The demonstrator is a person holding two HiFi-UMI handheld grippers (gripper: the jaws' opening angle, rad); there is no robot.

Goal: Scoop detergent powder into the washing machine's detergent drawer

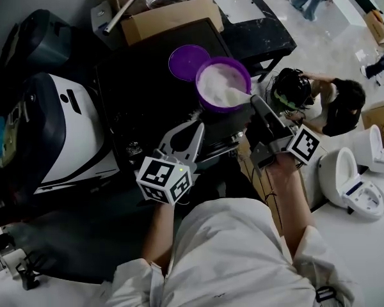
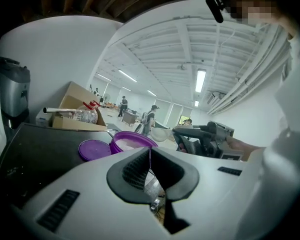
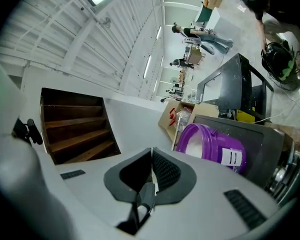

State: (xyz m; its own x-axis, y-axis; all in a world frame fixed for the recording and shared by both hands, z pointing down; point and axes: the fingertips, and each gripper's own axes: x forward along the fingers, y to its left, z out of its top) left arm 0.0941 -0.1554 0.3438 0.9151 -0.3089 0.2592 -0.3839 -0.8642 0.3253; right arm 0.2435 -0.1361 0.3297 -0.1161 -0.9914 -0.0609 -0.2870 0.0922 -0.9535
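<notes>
Right tongs (image 1: pixel 252 101) at purple tub (image 1: pixel 208 102), seemingly gripping scoop (image 1: pixel 235 95)

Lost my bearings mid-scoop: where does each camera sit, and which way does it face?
Head view: on the person's head, steeply down onto purple tub; shows forearms, left gripper, right gripper.
Left gripper view: on that gripper, across dark top toward the tub; shows own shut jaws, right gripper.
Right gripper view: tilted, toward the tub's side; own jaws shut on scoop.
Shared: the tub.
</notes>
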